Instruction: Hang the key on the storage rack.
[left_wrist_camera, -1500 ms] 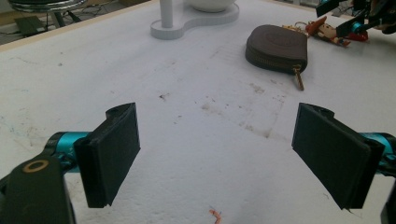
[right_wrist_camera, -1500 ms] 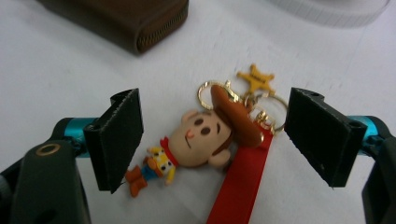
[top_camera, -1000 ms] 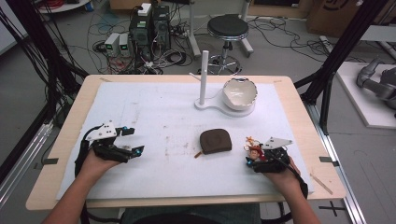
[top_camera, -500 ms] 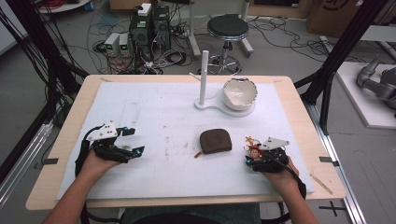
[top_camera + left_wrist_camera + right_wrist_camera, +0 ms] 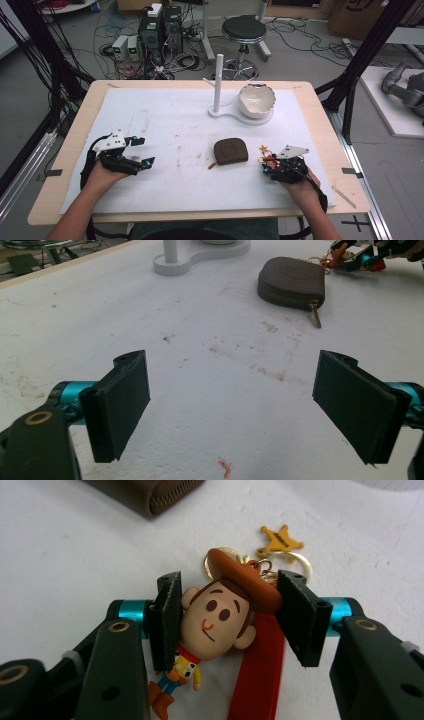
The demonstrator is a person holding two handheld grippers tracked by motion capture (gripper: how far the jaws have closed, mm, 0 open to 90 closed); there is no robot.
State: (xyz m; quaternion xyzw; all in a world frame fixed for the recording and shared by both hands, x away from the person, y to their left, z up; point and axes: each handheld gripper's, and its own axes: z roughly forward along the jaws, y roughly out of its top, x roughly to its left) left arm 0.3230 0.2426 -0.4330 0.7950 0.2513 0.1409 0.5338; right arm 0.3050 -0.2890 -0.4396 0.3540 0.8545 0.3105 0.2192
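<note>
Jaws of the right gripper (image 5: 227,617) have just been closing and now pinch a cowboy figure keychain (image 5: 215,625) by its head, one pad against the ear side, the other against the brim of its brown hat. The figure lies on the white table cover (image 5: 165,125) near the front right edge, with a red strap (image 5: 257,675) beside its body and a yellow star charm (image 5: 281,540) and gold rings just beyond the hat. A brown zip pouch (image 5: 230,151) lies zipped shut just to the left of that gripper, so what is in it cannot be told. Farther back, a white bowl (image 5: 256,100) sits on a white stand with an upright post (image 5: 218,82); its inside looks bare. The left gripper (image 5: 232,405) rests near the front left, jaws spread wide with nothing between them.
</note>
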